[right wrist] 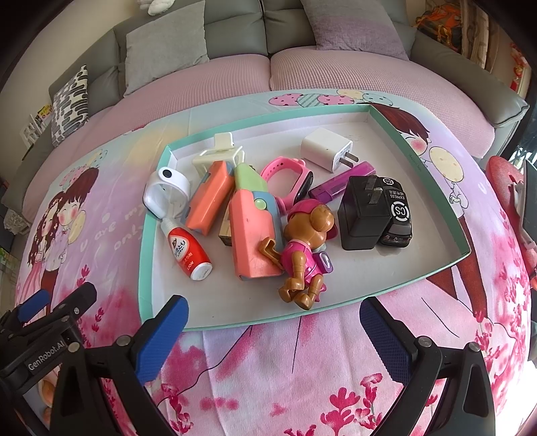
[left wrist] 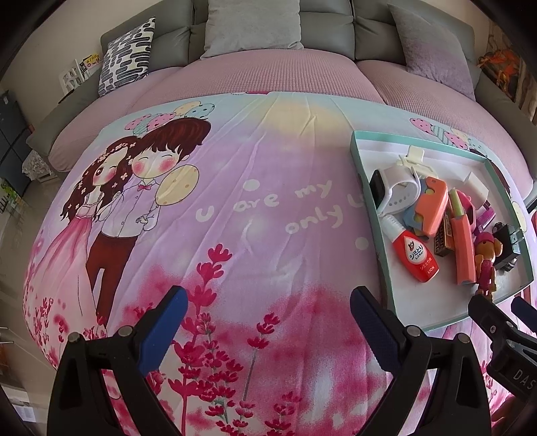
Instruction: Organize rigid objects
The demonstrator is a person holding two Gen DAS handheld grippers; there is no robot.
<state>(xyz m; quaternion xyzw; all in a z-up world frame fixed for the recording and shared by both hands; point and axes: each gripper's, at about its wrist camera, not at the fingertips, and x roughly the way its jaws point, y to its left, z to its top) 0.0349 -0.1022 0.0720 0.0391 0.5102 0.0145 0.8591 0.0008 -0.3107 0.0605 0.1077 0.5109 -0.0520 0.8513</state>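
Note:
A shallow teal-rimmed tray (right wrist: 433, 157) lies on a pink printed cloth and holds several small objects: a brown-and-pink toy dog (right wrist: 307, 248), a red and white bottle (right wrist: 188, 251), a black charger (right wrist: 364, 211), a white charger (right wrist: 327, 149), a pink watch (right wrist: 288, 181) and a white watch (right wrist: 166, 194). My right gripper (right wrist: 273, 322) is open and empty just in front of the tray's near rim. My left gripper (left wrist: 268, 312) is open and empty over bare cloth, left of the tray (left wrist: 360, 174). The bottle (left wrist: 416, 255) and dog (left wrist: 485, 265) also show in the left wrist view.
A grey sofa (left wrist: 329, 30) with pink seat covers and cushions (left wrist: 251, 26) stands behind the cloth. A patterned pillow (left wrist: 126, 57) leans at the sofa's left end. The cloth (left wrist: 235, 187) left of the tray carries a cartoon couple print.

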